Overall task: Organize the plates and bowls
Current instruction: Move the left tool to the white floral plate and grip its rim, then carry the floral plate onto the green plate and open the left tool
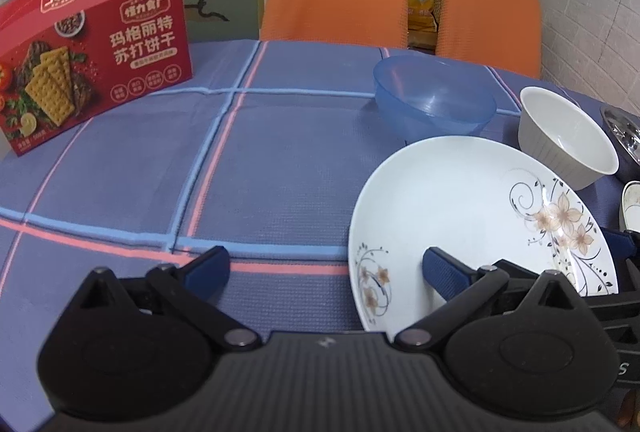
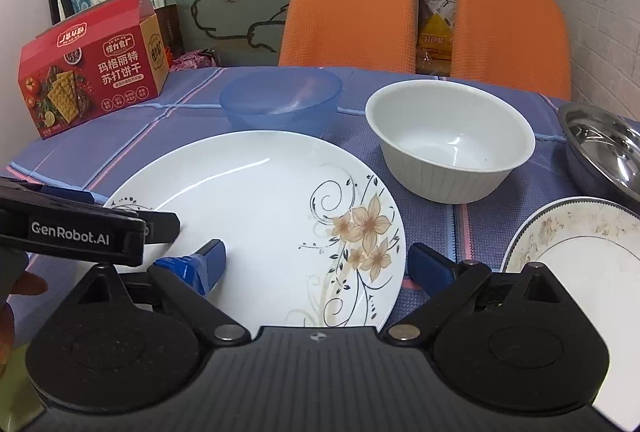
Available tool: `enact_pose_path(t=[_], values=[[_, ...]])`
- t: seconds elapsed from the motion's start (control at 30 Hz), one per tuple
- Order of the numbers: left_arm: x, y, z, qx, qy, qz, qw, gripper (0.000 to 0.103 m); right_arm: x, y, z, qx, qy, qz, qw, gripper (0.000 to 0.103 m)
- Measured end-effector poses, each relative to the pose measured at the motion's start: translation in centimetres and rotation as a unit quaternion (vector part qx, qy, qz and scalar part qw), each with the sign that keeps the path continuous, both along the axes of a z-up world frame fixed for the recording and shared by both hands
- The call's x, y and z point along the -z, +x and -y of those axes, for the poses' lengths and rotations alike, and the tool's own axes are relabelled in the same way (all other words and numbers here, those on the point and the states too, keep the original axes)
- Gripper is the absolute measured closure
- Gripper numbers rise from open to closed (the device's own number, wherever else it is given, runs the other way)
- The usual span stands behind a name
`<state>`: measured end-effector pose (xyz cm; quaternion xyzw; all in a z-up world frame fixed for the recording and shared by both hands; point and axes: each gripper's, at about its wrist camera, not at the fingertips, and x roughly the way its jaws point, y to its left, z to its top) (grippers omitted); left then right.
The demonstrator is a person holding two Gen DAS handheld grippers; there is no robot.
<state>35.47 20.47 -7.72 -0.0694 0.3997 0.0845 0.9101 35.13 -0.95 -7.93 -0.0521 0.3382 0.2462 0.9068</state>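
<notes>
Two grippers work over the checked bench. Far left stands a red cracker box [image 2: 94, 71], upright, with open cloth in front of it. Left gripper [image 1: 326, 270] fingers are spread wide, holding nothing, one finger over the floral plate [image 2: 256, 224] rim. Right gripper [image 2: 316, 264] fingers are likewise wide, straddling that plate's near-right edge, empty. Behind the plate sit a blue plastic bowl [image 2: 280, 103] and white ribbed bowl [image 2: 450, 139], both upright; then a steel bowl [image 2: 604, 147] and a soiled plate [image 2: 576, 236] at right.

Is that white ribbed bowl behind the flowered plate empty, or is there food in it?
Empty. The white ribbed bowl stands upright and its bare, glossy inside shows to the bottom.
</notes>
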Motion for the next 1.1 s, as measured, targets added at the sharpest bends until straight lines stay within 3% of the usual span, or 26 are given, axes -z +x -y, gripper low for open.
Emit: enact_pose_path(t=[0.17, 0.7, 0.83, 0.9, 0.93, 0.97, 1.1], values=[[0.1, 0.0, 0.1, 0.002, 0.001, 0.005, 1.0, 0.001, 0.2, -0.3, 0.2, -0.013, 0.004, 0.019, 1.0, 0.017], [0.1, 0.1, 0.5, 0.004, 0.001, 0.003, 1.0, 0.001, 0.1, -0.3, -1.2, -0.024, 0.001, 0.0, 1.0, 0.015], [-0.1, 0.1, 1.5, 0.026, -0.006, 0.005, 0.9996, 0.007, -0.1, -0.6, -1.5, -0.025, -0.004, -0.004, 1.0, 0.014], [-0.3, 0.0, 2.2, 0.044, -0.01, 0.012, 0.9989, 0.022, -0.2, -0.6, -1.5, -0.028, -0.006, -0.008, 1.0, 0.015], [-0.6, 0.0, 2.5, 0.063, -0.024, 0.014, 0.9976, 0.041, -0.2, -0.5, -1.4, -0.03, -0.006, -0.011, 0.999, 0.015], [-0.8, 0.1, 2.7, 0.07, -0.032, 0.011, 0.997, 0.046, -0.3, -0.4, -1.4, -0.03, -0.006, -0.015, 0.999, 0.015], [-0.8, 0.4, 2.6, 0.063, -0.038, 0.01, 0.9972, 0.046, -0.4, -0.6, -1.3, -0.023, 0.003, -0.023, 0.999, 0.015]])
